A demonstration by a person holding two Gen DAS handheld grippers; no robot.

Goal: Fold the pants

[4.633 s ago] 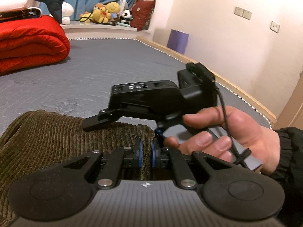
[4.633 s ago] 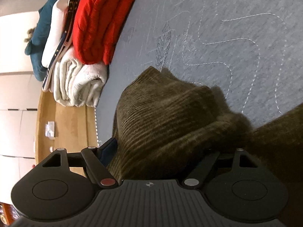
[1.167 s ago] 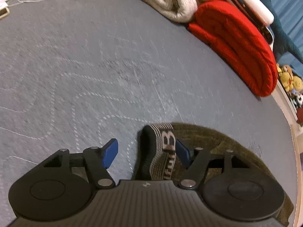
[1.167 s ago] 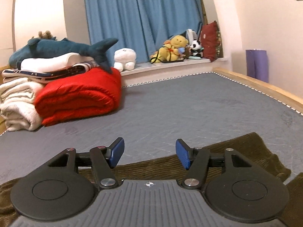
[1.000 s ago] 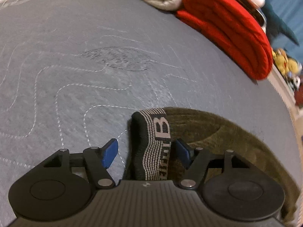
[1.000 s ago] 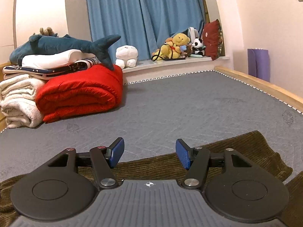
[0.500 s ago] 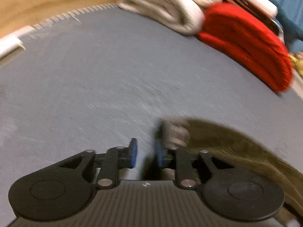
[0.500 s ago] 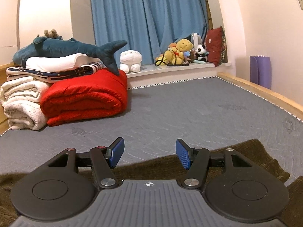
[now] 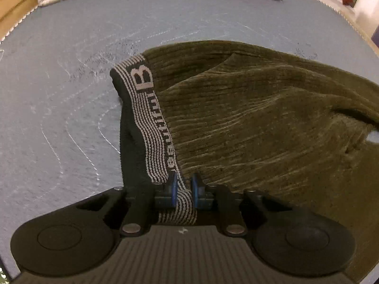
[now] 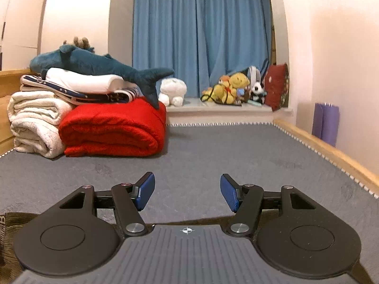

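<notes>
**A:** Grey mattress (image 9: 59, 75) all round, folded blankets well beyond the fingertips. Where are the pants?

**B:** The pants (image 9: 260, 108) lie crumpled on the bed, spreading ahead and to the right of the left hand-held gripper (image 9: 182, 188). Its jaws are closing on the striped waistband (image 9: 146, 108), which runs straight between the blue pads.

**A:** And the other one?

**B:** The right hand-held gripper (image 10: 187, 195) is released, nothing between its pads, with a strip of the cloth just below and behind them.

**A:** How should the lift go?

**B:** I'd let the clamp finish before pulling, then take the far waistband corner with the free one. The grip probably holds both layers, though the pads hide that.
</notes>
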